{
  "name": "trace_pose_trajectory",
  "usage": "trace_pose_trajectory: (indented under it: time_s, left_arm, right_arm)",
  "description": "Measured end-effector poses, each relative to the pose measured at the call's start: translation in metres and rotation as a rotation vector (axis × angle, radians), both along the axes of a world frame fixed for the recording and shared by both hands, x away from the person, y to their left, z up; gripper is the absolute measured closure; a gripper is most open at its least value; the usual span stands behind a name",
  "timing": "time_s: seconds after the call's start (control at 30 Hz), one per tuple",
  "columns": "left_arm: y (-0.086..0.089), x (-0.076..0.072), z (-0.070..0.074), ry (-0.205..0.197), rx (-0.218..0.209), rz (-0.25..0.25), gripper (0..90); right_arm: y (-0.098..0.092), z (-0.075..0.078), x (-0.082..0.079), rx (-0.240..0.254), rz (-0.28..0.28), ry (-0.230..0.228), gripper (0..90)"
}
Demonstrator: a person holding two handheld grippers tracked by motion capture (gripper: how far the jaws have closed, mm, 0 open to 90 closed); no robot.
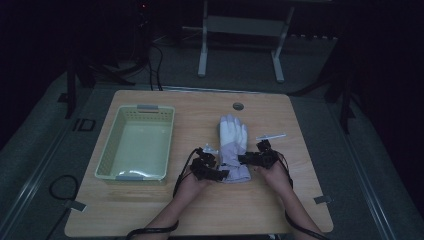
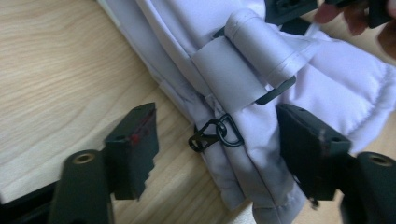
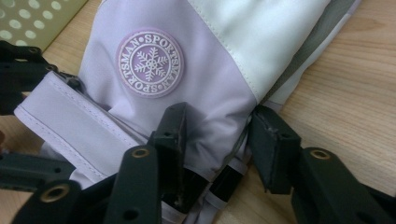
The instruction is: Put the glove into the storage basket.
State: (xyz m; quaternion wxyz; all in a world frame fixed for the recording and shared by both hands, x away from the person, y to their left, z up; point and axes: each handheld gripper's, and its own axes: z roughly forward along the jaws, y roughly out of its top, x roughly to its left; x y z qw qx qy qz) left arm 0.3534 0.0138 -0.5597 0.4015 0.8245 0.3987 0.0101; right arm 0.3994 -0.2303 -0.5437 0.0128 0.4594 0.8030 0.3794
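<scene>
A white and lilac ski glove (image 1: pixel 233 142) lies on the wooden table (image 1: pixel 165 205), fingers pointing away and cuff toward the person. My left gripper (image 1: pixel 221 173) is at the cuff's left edge. Its jaws (image 2: pixel 219 149) stand open: one is over bare table, the other over the fabric, and the cuff edge with its black clip (image 2: pixel 215 134) and strap (image 2: pixel 224 74) lies between them. My right gripper (image 1: pixel 246 159) is at the cuff's right side. There its jaws (image 3: pixel 217 140) pinch a fold of the lilac cuff (image 3: pixel 215 119) just below the round snowflake badge (image 3: pixel 150 63).
A pale green basket (image 1: pixel 137 108) stands at the table's left and shows nothing inside. A small clear strip (image 1: pixel 270 135) lies to the right of the glove. A round grommet (image 1: pixel 238 106) sits near the table's far edge. Both forearms come in from the front edge.
</scene>
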Motion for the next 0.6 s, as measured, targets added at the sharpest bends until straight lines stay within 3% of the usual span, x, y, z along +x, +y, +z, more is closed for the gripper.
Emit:
trace_pose_trajectory:
  time_s: [0.07, 0.17, 0.23, 0.27, 0.3, 0.47, 0.6]
  left_arm:
    - [0.0, 0.001, 0.001, 0.021, -0.017, -0.037, 42.9]
    - [-0.004, -0.002, 0.007, -0.004, 0.021, -0.07, 56.9]
    - [-0.006, -0.003, 0.009, -0.008, 0.033, -0.066, 65.8]
    - [-0.006, -0.004, 0.012, 0.005, 0.029, -0.062, 65.8]
    - [-0.005, -0.003, 0.012, 0.021, 0.024, -0.06, 71.5]
    - [-0.005, 0.0, 0.019, 0.053, 0.021, -0.079, 74.1]
    - [-0.005, 0.0, 0.029, 0.035, 0.027, -0.096, 74.5]
  right_arm:
    - [0.001, 0.001, 0.0, -0.009, 0.008, -0.002, 68.4]
    - [0.007, 0.005, -0.005, -0.07, 0.0, -0.053, 77.7]
    - [0.009, 0.006, -0.007, -0.088, -0.007, -0.069, 79.4]
    - [0.011, 0.007, -0.009, -0.106, -0.004, -0.087, 80.5]
    - [0.012, 0.009, -0.012, -0.117, -0.009, -0.11, 81.9]
    - [0.014, 0.014, -0.016, -0.128, -0.011, -0.138, 82.7]
    - [0.015, 0.022, -0.018, -0.131, -0.015, -0.159, 82.8]
